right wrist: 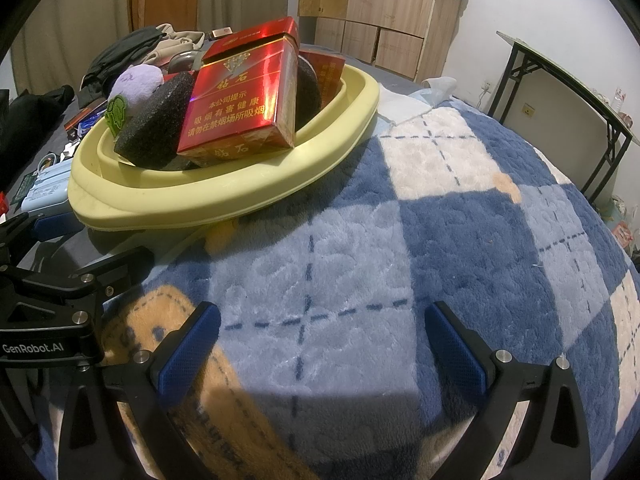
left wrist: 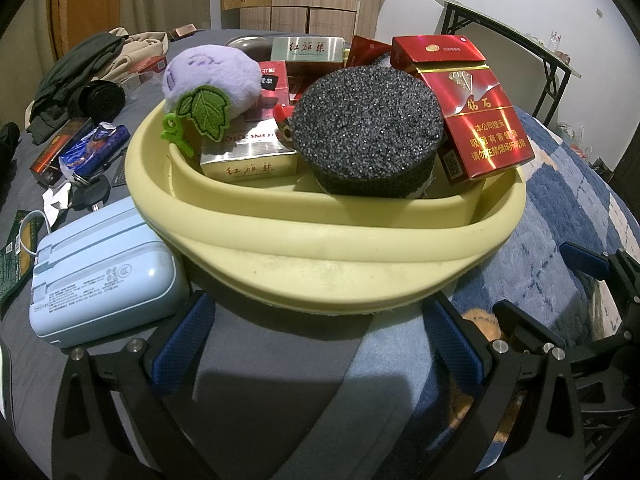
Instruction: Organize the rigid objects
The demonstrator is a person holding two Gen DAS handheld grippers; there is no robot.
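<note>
A pale yellow basin (left wrist: 320, 256) sits on the bed, also in the right wrist view (right wrist: 224, 196). It holds a red cigarette pack (left wrist: 476, 120) (right wrist: 240, 96), a round black foam block (left wrist: 368, 128) (right wrist: 152, 128), a purple plush (left wrist: 212, 76) (right wrist: 136, 80), and silver and red boxes (left wrist: 248, 160). My left gripper (left wrist: 320, 340) is open and empty, just in front of the basin's near rim. My right gripper (right wrist: 320, 348) is open and empty over the blue checked blanket, right of the basin.
A light blue power bank (left wrist: 104, 272) lies left of the basin. Further left are a dark red box (left wrist: 60, 152), a blue wrapper (left wrist: 96, 148), keys and clothes (left wrist: 80, 68). A folding table (right wrist: 568, 92) stands at the right wall. A checked blanket (right wrist: 440, 240) covers the bed.
</note>
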